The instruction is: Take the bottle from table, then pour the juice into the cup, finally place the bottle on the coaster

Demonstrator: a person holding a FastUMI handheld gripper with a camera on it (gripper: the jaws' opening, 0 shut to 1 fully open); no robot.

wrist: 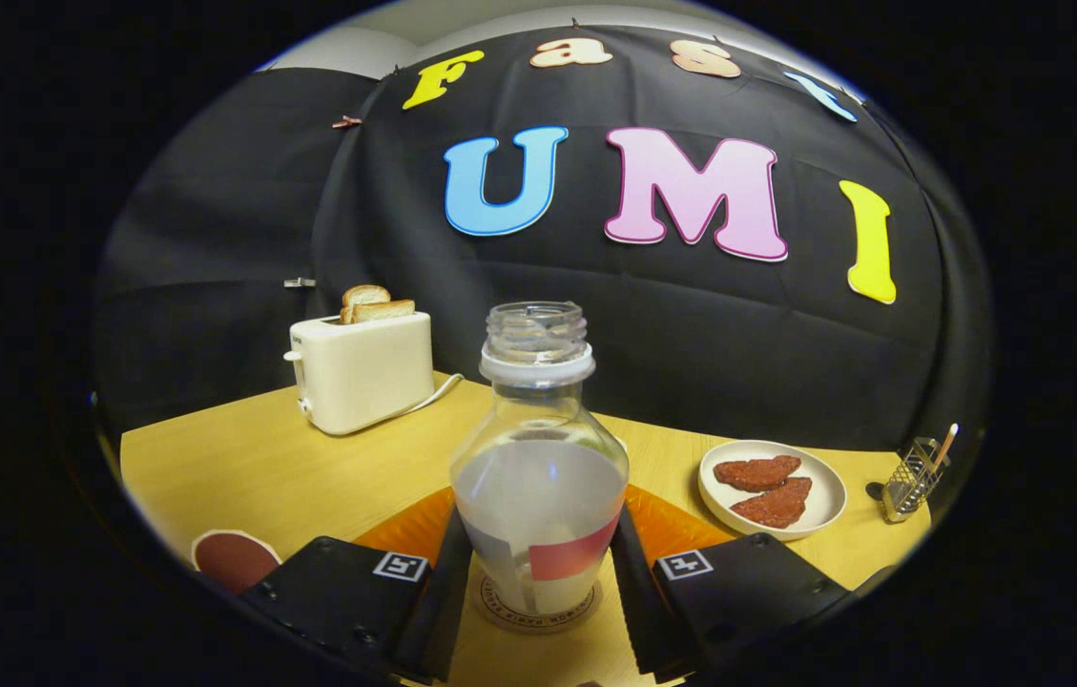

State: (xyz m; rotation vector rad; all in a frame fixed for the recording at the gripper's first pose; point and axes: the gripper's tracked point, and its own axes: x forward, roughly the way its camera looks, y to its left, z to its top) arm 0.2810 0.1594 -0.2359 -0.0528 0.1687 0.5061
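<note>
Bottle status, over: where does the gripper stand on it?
Gripper fingers flank the bottle, seemingly touching both sides; grip unconfirmed. Bottle upright, uncapped, standing on the round coaster. Toaster and plate stand well off.

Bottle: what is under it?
The bottle stands between the tongs on a round coaster. Only the coaster's printed rim shows; its centre is covered.

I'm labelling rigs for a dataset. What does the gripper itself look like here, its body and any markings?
The gripper has two bulky, matte housing blocks with rounded corners and small screw holes, one behind each finger. Each block carries a square white fiducial tag with a black pattern. The fingers are long, flat, tapering bars, the right one ridged along its inner edge. No cables visible.
</note>
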